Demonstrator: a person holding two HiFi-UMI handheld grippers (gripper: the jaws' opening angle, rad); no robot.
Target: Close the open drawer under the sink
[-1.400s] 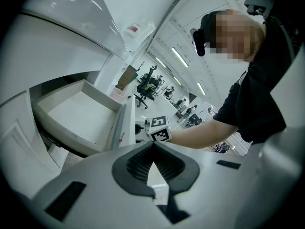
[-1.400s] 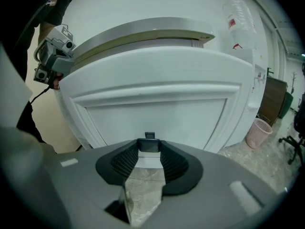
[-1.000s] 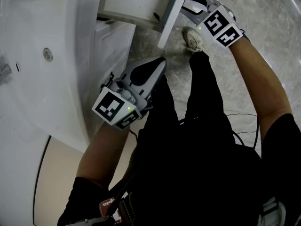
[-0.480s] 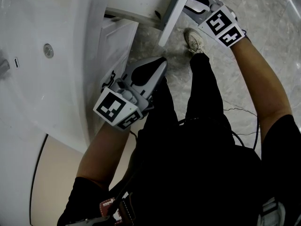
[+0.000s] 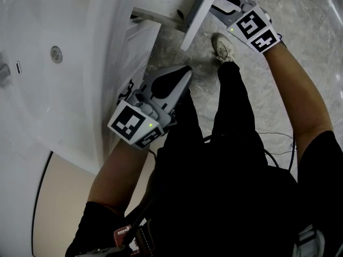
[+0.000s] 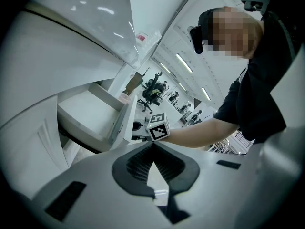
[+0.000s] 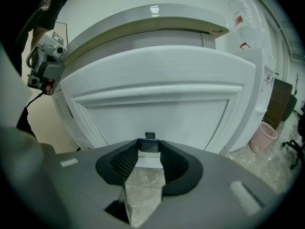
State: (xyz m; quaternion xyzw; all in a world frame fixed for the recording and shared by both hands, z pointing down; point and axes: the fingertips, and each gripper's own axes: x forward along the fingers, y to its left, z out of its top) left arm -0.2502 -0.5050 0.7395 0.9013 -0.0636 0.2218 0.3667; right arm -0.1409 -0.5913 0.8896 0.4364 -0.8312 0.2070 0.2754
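The right gripper (image 7: 148,148) has its jaws closed, by the look of it, on the small dark knob (image 7: 148,145) of the drawer front (image 7: 157,104). The front looks stiff and light on its runners. The knob is smooth, so a push through it should do.

Only the head view shows the drawer (image 5: 161,1) standing out under the sink (image 5: 43,63). The left gripper (image 6: 152,146) idles with its jaws together and empty, and its own view alone shows the drawer's bare inside.

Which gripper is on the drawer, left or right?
The right gripper, at the head view's top, jaws closed on the dark knob of the drawer front. The left gripper hangs shut and empty, lower down beside the vanity cabinet.
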